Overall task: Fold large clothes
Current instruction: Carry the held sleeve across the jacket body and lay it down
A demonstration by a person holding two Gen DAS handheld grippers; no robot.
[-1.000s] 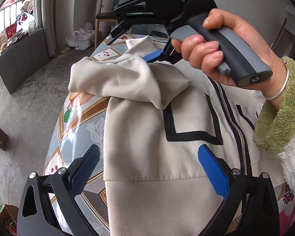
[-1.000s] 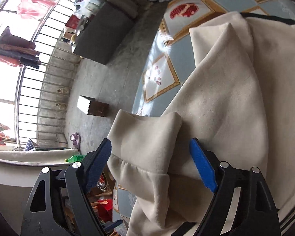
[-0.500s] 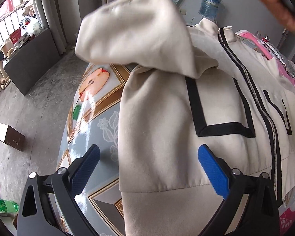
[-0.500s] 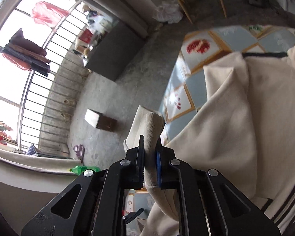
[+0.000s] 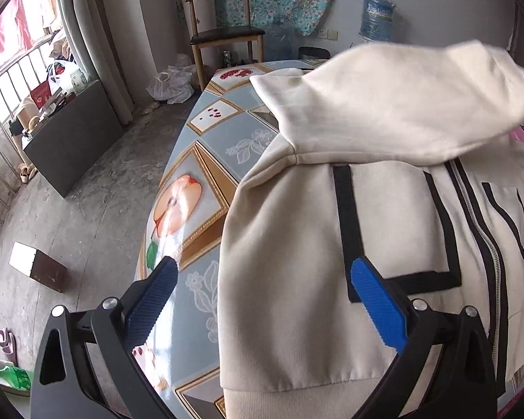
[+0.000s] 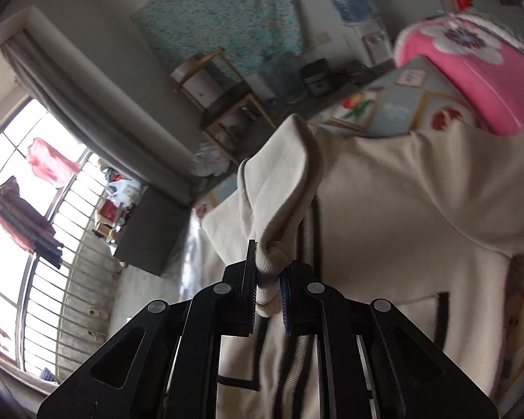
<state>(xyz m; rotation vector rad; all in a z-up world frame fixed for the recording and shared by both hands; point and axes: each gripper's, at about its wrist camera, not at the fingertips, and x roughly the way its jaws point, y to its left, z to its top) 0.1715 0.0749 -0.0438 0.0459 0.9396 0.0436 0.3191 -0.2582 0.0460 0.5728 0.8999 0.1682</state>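
Observation:
A cream zip jacket with black trim lies front up on the patterned table. Its left sleeve is lifted and stretched across the chest toward the right. My right gripper is shut on the sleeve cuff and holds it above the jacket body. My left gripper is open and empty, hovering over the jacket's lower left edge, one finger over the tablecloth and the other over the fabric.
A pink garment lies on the far side of the table. A wooden chair and plastic bags stand beyond the table's end. A small box sits on the concrete floor at left.
My right gripper shut on the sleeve cuff, lifted it and carried it across the jacket to the right. The right hand has left the left wrist view. The left gripper stayed open.

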